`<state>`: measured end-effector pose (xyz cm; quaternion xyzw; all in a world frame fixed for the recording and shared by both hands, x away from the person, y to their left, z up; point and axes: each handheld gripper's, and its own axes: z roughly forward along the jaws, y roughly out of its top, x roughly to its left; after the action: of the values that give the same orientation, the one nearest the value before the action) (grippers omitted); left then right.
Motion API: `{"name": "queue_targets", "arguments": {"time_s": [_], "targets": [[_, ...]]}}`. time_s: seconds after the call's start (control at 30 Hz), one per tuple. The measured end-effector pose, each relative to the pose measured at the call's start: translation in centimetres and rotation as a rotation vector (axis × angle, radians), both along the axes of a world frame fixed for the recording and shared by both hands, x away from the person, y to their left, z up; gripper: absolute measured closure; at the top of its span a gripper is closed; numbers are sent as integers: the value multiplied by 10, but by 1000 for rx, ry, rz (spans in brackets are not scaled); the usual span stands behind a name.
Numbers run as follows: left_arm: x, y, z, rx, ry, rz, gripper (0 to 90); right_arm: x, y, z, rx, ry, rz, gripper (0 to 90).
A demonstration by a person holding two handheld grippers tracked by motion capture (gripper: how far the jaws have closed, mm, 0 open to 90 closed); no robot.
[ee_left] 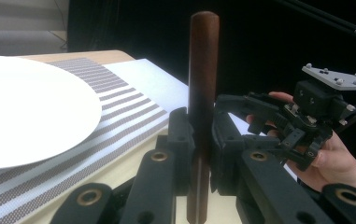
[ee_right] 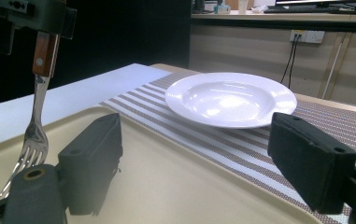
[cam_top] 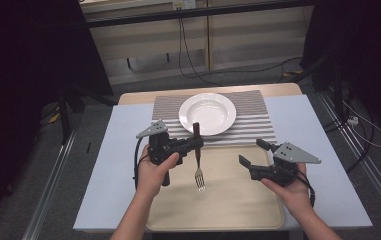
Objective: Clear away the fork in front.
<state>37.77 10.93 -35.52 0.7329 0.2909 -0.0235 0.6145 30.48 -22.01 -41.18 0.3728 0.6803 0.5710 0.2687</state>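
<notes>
A fork (cam_top: 198,162) with a dark wooden handle (ee_left: 203,70) hangs upright, tines down, just above the beige tray (cam_top: 228,200). My left gripper (cam_top: 196,144) is shut on the handle, which pokes up past the jaws. In the right gripper view the fork (ee_right: 34,126) dangles at the left, its tines close over the tray (ee_right: 166,186). My right gripper (cam_top: 252,152) hovers over the tray's right part, open, with nothing between its pads (ee_right: 96,154). A white plate (cam_top: 207,113) rests on the striped placemat (cam_top: 250,110) beyond the tray.
The tray and placemat lie on a pale blue table cover (cam_top: 118,150). Black curtains flank the table. Cables (cam_top: 188,55) run across the floor behind it, and a metal rail (cam_top: 53,185) lines the left side.
</notes>
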Motion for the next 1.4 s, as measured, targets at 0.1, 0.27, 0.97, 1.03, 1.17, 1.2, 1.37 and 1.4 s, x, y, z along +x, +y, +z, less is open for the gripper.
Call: {"name": "queue_targets", "arguments": {"time_s": [0.1,0.27,0.97,1.03,1.17,1.2,1.37,1.4], "targets": [[-1,5,0,-5,4,0,808,-2,-1,0,-14,4,7,153],[-2,13,0,4,9,3,807,-6,-5,-2,-26,24,11,137],[-3,34,-24,62,88,-50,808,-12,-24,-10,-26,40,-12,91],[-4,37,-27,70,95,-53,807,-12,-26,-10,-19,38,-15,91],[-7,47,-34,76,119,-58,807,-12,-27,-9,-13,34,-19,93],[-8,50,-36,75,128,-56,807,-12,-26,-9,-15,34,-20,93],[-10,62,-45,52,164,-45,804,-12,-23,-10,-18,37,-16,91],[-11,63,-46,69,163,-43,800,-12,-23,-10,-21,37,-19,91]]}}
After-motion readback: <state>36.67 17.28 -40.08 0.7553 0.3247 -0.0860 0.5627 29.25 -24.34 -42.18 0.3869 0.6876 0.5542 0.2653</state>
